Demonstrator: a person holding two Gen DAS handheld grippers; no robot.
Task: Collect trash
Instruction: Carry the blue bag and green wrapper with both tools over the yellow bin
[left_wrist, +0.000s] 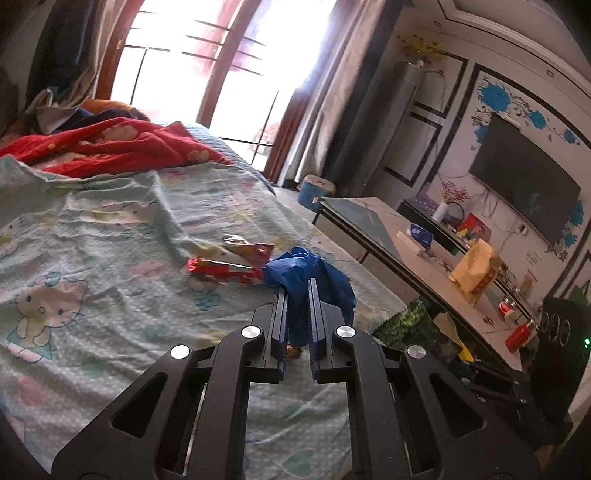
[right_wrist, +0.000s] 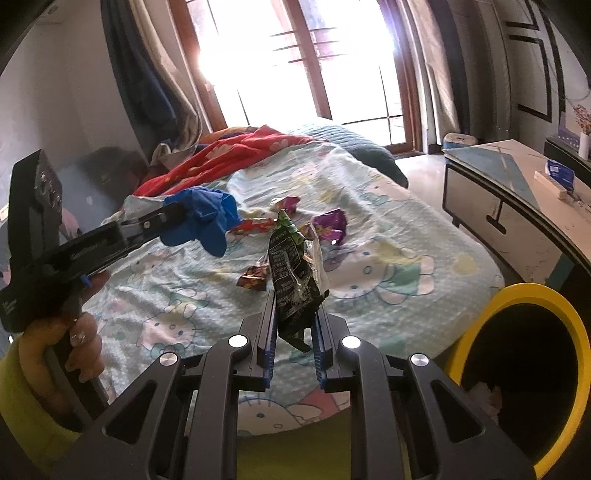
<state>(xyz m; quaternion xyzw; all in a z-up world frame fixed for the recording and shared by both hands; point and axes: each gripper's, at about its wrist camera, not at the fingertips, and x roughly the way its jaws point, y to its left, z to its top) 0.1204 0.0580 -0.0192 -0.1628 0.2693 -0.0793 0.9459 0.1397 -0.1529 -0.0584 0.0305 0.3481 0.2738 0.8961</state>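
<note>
Bed (right_wrist: 369, 236) w/ cartoon-cat sheet, red blanket (right_wrist: 236, 155) at far end by bright window (right_wrist: 295, 62). Tabletop (left_wrist: 388, 221) on right; TV (left_wrist: 524, 184) on far-right wall.

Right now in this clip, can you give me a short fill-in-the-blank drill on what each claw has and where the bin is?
1. The left claw is shut on a crumpled ____ bag.
2. The right claw grips a dark ____ wrapper.
3. The bin at lower right of the right view has a ____ rim.
4. Loose wrappers lie on the ____.

Missing words: blue; green; yellow; bed
</note>
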